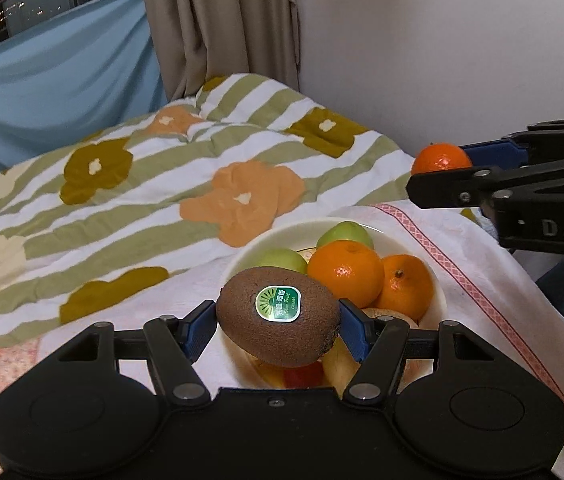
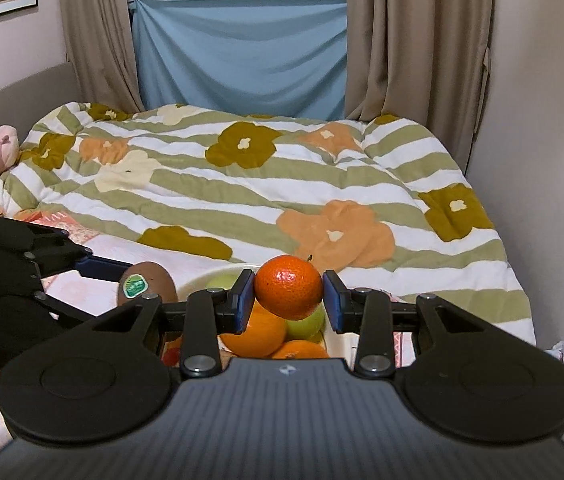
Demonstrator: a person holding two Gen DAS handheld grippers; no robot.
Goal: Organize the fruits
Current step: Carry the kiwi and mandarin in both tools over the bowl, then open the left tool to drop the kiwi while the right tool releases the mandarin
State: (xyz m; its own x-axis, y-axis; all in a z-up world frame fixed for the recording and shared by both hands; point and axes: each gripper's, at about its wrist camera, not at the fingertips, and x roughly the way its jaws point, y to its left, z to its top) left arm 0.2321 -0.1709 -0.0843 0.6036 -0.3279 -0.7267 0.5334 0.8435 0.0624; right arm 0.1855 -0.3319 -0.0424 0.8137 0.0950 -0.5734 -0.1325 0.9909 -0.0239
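**Both grippers hold fruit above the bowl**

Nearest the left wrist camera, the left gripper (image 1: 278,330) reaches forward, level, its blue pads clamped on a kiwi (image 1: 278,317). The kiwi's long axis runs crosswise between the pads, tilted slightly down to the right; it is brown and fuzzy with a green sticker facing up. It hangs over the near rim of the white bowl (image 1: 440,280), which holds oranges and green fruit. Farther right, the right gripper (image 2: 288,298) grips a glossy mandarin (image 2: 288,286) above the bowl, with the flowered quilt (image 2: 242,200) beyond.
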